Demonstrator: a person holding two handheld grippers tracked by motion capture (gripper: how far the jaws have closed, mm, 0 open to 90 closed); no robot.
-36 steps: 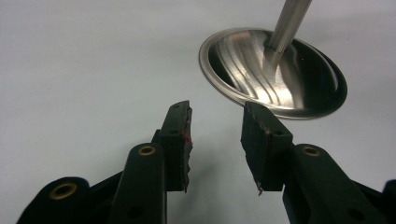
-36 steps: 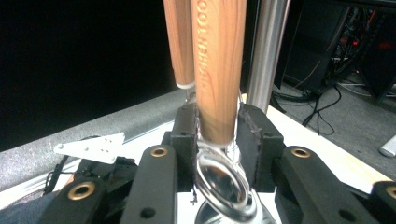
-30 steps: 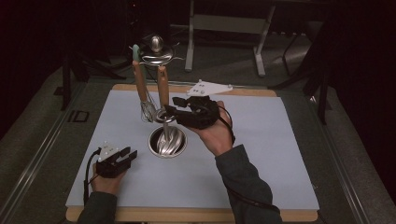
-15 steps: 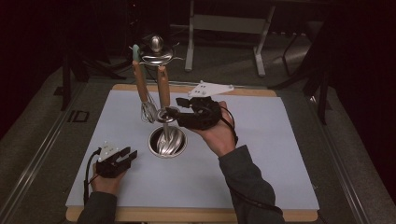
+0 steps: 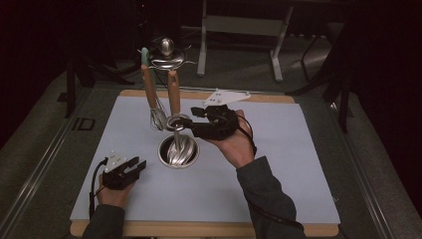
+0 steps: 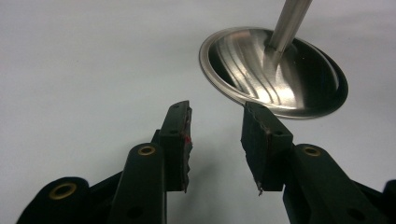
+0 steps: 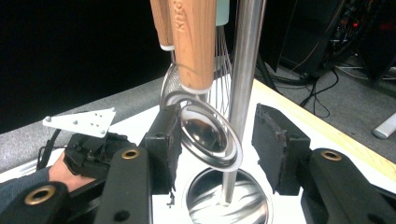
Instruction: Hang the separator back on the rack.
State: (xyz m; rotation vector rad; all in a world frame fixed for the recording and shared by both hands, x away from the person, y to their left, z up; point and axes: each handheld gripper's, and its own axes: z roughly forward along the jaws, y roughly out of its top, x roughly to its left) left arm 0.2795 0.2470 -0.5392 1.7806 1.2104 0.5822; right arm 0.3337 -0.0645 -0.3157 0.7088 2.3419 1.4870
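Observation:
A steel utensil stand (image 5: 178, 149) rises from a round dish base on the mat. A whisk (image 5: 158, 117) and a wooden-handled utensil (image 5: 173, 97) hang from its top. My right gripper (image 5: 199, 123) reaches in from the right at the level of that utensil's round metal head (image 7: 210, 135). Its jaws have just been opening and now stand open, with the head and the stand's pole (image 7: 243, 70) between the pads (image 7: 275, 144). My left gripper (image 5: 132, 167) rests low on the mat, left of the base (image 6: 275, 74), open with nothing between its jaws.
A pale blue mat (image 5: 278, 149) covers a wooden board (image 5: 199, 229) on a dark table. The right half of the mat is bare. Table legs and chairs stand in the dark behind the board. The left hand with its gripper (image 7: 88, 144) lies beyond the right gripper's jaws.
The right gripper's jaws have spread apart around the hanging utensil's head. Both hands have kept their places.

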